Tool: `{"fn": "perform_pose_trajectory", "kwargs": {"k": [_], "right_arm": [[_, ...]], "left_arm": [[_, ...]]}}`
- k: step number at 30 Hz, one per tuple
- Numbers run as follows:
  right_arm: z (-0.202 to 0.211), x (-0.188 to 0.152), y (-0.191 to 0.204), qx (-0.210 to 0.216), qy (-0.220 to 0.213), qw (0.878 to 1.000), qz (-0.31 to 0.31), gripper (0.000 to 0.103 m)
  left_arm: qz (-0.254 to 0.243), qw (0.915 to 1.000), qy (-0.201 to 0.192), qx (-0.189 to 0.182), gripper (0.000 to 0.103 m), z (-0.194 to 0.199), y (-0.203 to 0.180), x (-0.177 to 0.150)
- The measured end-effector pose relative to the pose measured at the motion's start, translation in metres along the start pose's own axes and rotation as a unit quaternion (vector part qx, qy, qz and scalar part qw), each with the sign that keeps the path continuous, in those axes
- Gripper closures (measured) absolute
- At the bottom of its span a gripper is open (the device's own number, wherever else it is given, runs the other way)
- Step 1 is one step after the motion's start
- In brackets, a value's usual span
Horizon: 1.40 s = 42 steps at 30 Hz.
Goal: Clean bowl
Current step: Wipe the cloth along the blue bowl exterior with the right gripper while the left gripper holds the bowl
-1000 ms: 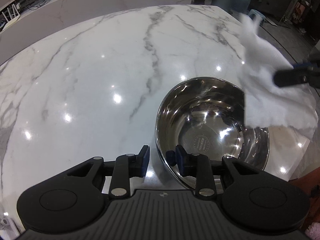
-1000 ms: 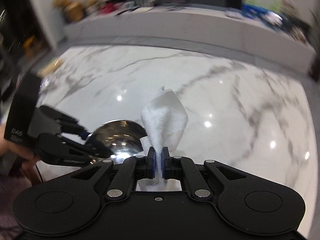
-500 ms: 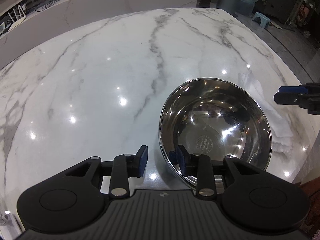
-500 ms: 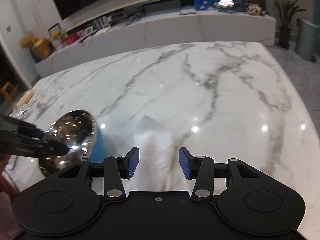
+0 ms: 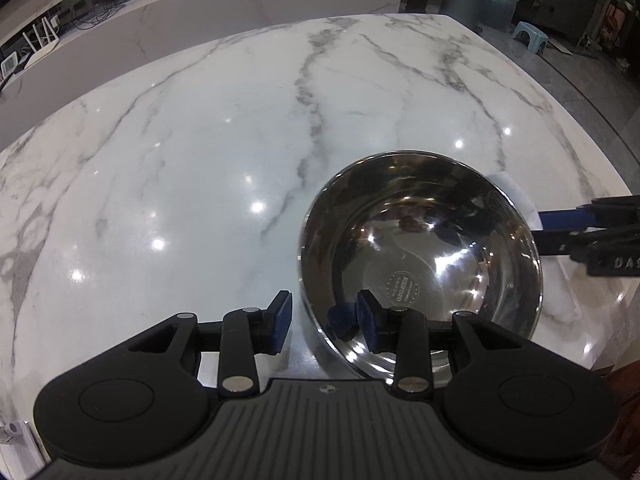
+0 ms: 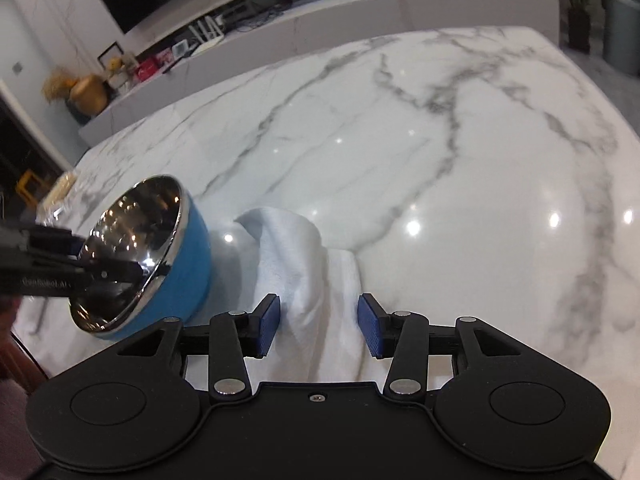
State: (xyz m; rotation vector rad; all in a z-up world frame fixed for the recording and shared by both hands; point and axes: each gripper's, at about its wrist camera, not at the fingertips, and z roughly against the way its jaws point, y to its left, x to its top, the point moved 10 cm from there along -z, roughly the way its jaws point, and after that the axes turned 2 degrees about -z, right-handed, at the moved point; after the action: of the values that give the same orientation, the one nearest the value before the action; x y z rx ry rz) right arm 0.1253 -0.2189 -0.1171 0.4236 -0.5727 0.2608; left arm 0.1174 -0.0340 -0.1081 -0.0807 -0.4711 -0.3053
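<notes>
A steel bowl (image 5: 420, 248) with a blue outside (image 6: 188, 264) stands tilted on the marble table (image 5: 200, 160), its mouth turned toward my left gripper (image 5: 324, 322). The left jaws are opening astride the near rim. One pad is inside the bowl; the other pad (image 5: 280, 320) stands clear outside it. A white cloth (image 6: 304, 264) lies crumpled on the table just right of the bowl. My right gripper (image 6: 318, 326) hangs open low over it, cloth between the pads but not pinched. In the left wrist view the right gripper (image 5: 560, 228) shows beyond the bowl's far rim.
The table's near edge runs just under both grippers, with a dark floor beyond its right side. A long white counter (image 6: 360, 12) stands behind the table. A small pile of something pale (image 6: 60, 188) lies at the table's far left corner.
My right gripper opened and let the cloth go; the cloth now lies on the table beside the bowl, and the gripper has sunk toward it. The left jaws widened a little.
</notes>
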Motion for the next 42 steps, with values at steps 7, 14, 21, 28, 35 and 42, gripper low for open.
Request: {"fn": "perform_pose_trajectory", "kwargs": {"k": [7, 14, 21, 28, 35, 42], "right_arm": [[-0.012, -0.005, 0.021, -0.032, -0.008, 0.995, 0.094, 0.073], [-0.014, -0.01, 0.034, -0.043, -0.014, 0.989, 0.144, 0.088], [0.013, 0.019, 0.001, 0.074, -0.051, 0.995, -0.049, 0.09], [0.036, 0.034, -0.013, 0.181, -0.081, 0.967, -0.157, 0.089], [0.024, 0.031, -0.017, 0.223, -0.06, 0.947, -0.222, 0.089], [0.009, 0.029, -0.012, 0.252, -0.036, 0.933, -0.254, 0.089]], "left_arm": [[0.003, 1.0, 0.001, 0.006, 0.069, -0.001, -0.002, -0.003], [0.014, 0.9999, -0.002, 0.0, 0.069, -0.002, -0.003, -0.001], [0.042, 0.9991, -0.007, 0.0, 0.069, 0.014, -0.001, 0.003], [0.132, 0.991, 0.016, -0.016, 0.069, 0.019, 0.004, -0.012], [0.16, 0.9865, 0.015, -0.033, 0.073, 0.011, 0.004, -0.019], [0.136, 0.9901, 0.008, -0.034, 0.081, 0.004, 0.001, -0.016]]}}
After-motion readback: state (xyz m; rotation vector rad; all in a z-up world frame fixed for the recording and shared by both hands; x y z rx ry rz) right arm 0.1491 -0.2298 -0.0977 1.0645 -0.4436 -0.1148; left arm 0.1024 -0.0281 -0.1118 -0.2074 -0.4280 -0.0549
